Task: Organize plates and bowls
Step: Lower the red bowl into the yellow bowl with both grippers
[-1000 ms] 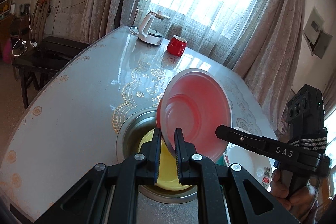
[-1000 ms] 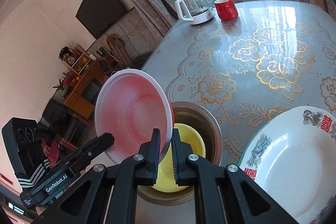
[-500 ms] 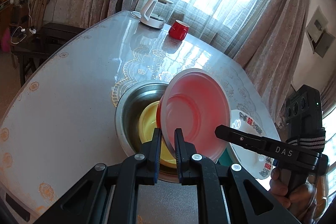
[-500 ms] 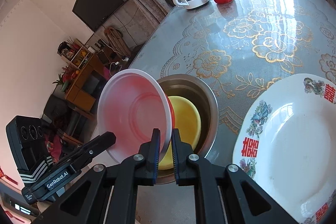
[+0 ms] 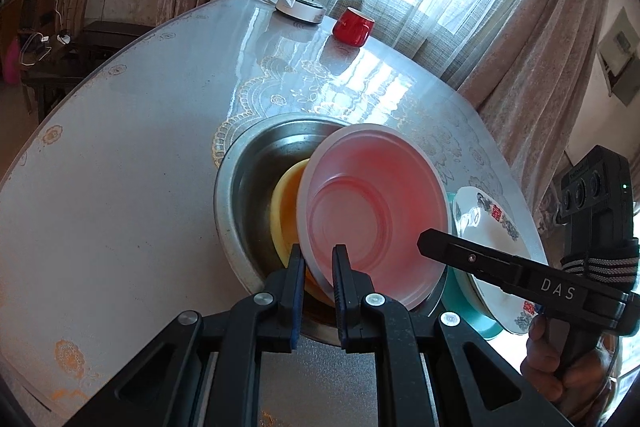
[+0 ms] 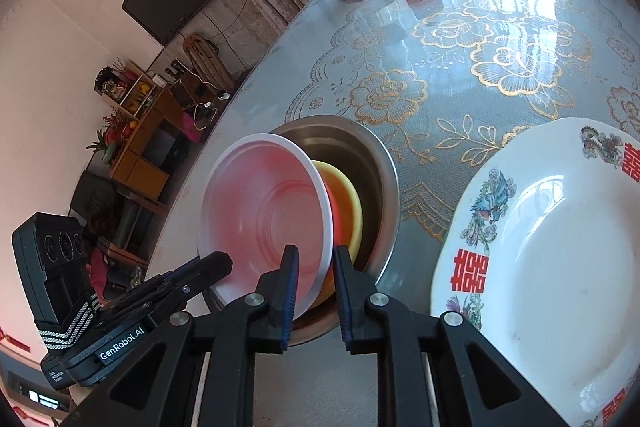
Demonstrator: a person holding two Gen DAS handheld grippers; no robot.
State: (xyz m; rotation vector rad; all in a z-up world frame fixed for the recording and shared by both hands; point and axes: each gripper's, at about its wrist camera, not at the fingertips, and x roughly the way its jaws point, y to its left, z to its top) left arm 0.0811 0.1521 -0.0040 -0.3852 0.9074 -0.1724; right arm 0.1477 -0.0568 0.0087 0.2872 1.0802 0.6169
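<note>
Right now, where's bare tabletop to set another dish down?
Free: the stretch left of the steel basin, and the strip between it and the red mug. Crowded: right of the basin, where the white plate sits close.

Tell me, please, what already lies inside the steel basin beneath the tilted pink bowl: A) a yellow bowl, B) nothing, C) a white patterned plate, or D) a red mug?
A: a yellow bowl shows inside the steel basin, just behind the pink bowl.
</note>
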